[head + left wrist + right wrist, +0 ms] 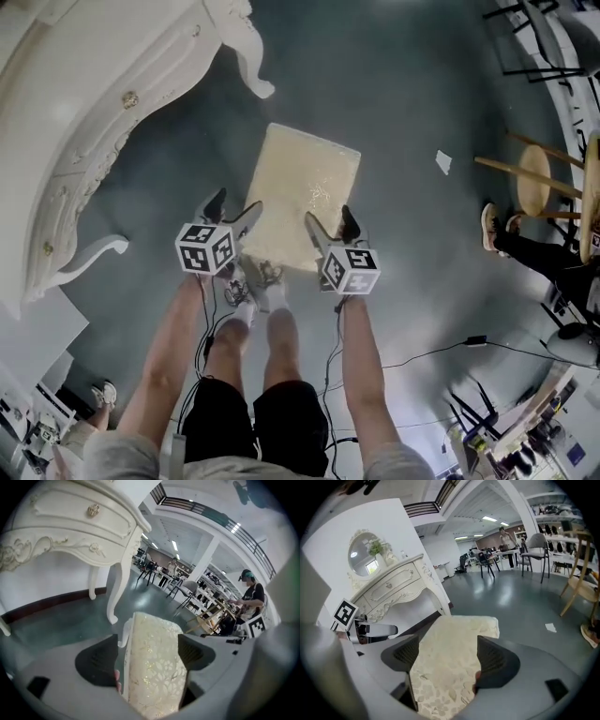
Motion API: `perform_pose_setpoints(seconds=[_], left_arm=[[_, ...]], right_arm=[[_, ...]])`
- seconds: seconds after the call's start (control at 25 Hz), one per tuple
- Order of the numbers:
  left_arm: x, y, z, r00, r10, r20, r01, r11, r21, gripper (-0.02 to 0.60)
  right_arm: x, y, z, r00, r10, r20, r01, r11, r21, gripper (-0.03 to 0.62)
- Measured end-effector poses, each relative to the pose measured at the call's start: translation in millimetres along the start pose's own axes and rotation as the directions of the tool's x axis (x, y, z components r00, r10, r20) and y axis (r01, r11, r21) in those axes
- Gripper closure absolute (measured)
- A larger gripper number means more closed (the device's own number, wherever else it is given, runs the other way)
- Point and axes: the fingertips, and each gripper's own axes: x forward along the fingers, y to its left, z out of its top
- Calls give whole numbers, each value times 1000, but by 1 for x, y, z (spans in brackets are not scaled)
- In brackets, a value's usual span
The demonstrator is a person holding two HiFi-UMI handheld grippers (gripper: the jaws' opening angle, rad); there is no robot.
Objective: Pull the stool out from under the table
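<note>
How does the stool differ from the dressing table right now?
The stool is small with a cream floral cushion; the dressing table is far larger, white, carved, with drawers. The stool stands on open floor, clear of the table, which fills the head view's upper left. Both are pale.

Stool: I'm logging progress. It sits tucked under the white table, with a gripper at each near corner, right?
Not tucked: the head view shows the stool on open floor, clear of the white table, left gripper and right gripper at its near corners.
</note>
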Motion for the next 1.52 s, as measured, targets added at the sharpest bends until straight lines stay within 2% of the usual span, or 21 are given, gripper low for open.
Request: perform_pose_setpoints(seconds=[0.28, 0.36, 0.56, 0.72, 0.96, 1.08, 1.24, 1.52], left_arm=[[-75, -2, 66, 985, 73, 154, -75, 997, 12, 243], [-99, 2, 84, 975, 108, 194, -113, 994, 12, 282], [-168, 16, 127, 933, 192, 304, -198, 980, -11, 310], [-236, 26, 158, 880, 268, 391, -278, 960, -32, 336], [-342, 33, 188, 782, 393, 483, -418, 906, -59, 388], [-391, 35, 196, 731, 446, 517, -466, 879, -99, 406], [-449, 39, 204, 658, 515, 550, -535, 833, -140, 420], [-538, 27, 210, 565, 583, 584, -603, 775, -191, 454]], right_arm=[[-13, 75, 85, 993, 97, 65, -86, 985, -147, 198], [-17, 102, 104, 988, 134, 71, -120, 976, -182, 198], [-25, 177, 148, 966, 246, 74, -213, 929, -303, 198], [-40, 249, 176, 941, 331, 65, -274, 862, -427, 198], [-71, 354, 210, 884, 465, 38, -376, 758, -533, 210], [-87, 401, 224, 856, 515, 36, -407, 715, -568, 270], [-106, 461, 239, 810, 585, 34, -449, 656, -607, 299], [-147, 541, 252, 749, 662, 18, -487, 569, -662, 379]])
